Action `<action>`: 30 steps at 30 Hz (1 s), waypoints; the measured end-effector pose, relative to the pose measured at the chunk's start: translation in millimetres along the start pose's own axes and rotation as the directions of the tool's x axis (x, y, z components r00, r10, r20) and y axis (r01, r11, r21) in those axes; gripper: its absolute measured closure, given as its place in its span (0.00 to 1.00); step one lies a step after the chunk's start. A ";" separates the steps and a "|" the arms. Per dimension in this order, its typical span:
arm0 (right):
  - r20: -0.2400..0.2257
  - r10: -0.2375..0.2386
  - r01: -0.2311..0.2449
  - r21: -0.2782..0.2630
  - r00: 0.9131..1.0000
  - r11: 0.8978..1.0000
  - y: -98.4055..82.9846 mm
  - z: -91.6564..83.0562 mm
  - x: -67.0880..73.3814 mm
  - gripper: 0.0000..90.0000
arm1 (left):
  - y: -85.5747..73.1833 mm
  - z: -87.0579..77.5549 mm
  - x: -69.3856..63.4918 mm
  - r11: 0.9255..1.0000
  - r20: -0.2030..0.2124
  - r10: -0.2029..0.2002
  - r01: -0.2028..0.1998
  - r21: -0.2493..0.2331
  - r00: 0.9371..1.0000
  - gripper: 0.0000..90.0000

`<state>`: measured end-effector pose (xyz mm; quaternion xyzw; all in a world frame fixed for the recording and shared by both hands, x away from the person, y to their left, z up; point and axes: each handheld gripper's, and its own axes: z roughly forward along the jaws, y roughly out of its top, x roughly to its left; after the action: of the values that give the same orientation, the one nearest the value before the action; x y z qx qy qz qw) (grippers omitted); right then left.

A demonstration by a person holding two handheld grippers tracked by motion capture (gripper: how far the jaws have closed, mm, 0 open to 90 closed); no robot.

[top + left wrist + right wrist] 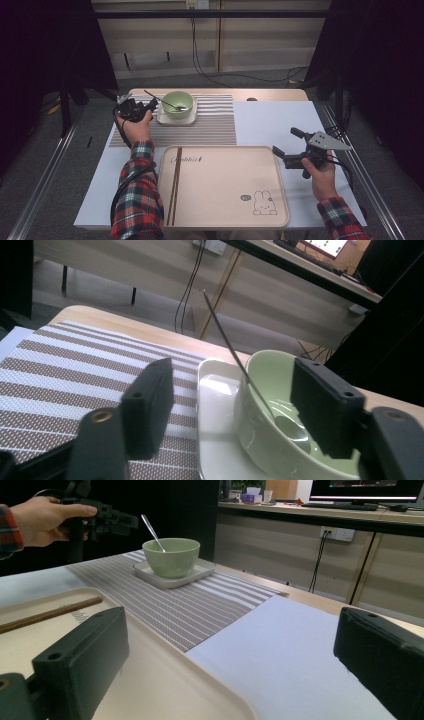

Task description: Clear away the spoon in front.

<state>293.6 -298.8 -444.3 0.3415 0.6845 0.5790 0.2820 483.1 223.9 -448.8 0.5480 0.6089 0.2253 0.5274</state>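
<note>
At twelve o'clock on the table, a green bowl [178, 104] sits on a white square dish [176, 118], both on the striped mat [210, 127]. A spoon [167, 103] lies in the bowl, handle leaning out toward ten o'clock, likely left that way for an easy grab. Left gripper [145, 109] hangs at nine o'clock of the bowl, aimed at the near rim and handle. In the left gripper view its jaws stand about half open, one outside the dish on the mat side, the other over the bowl's rim, with the handle and the bowl's near wall between them; pads not yet pressing on anything I can see, so no grip. Looks like a reach for the spoon or the bowl rim, can't tell which.

Tray [280, 200] sits at six o'clock, chopsticks [175, 184] laid along its left edge, probably where the bowl set is headed. Right gripper [287, 145] waits at three o'clock of the tray over the white sheet [280, 120], jaws wide apart, holding nothing, well apart from the bowl.
</note>
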 end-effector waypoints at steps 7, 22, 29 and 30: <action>0.000 -0.018 0.018 0.007 1.000 1.000 0.6 1.6 1.4 0.01 | -0.8 7.5 4.1 1.000 0.003 -0.010 0.010 -0.021 1.000 0.44; -0.009 -0.016 0.016 0.012 1.000 1.000 0.4 5.1 2.1 0.01 | -2.1 25.3 2.3 0.996 -0.021 -0.071 0.070 -0.055 0.997 0.58; -0.006 -0.021 0.021 0.020 1.000 1.000 -0.6 6.0 3.0 0.01 | -4.2 35.1 0.5 0.994 -0.027 -0.096 0.094 -0.062 0.995 0.69; -0.007 -0.021 0.021 0.023 1.000 1.000 -0.7 6.0 3.3 0.01 | -4.4 36.8 0.0 0.994 -0.023 -0.098 0.096 -0.058 0.995 0.68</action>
<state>296.2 -292.6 -446.0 0.3355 0.6955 0.5694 0.2819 514.0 211.4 -465.2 0.4997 0.6350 0.2237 0.5449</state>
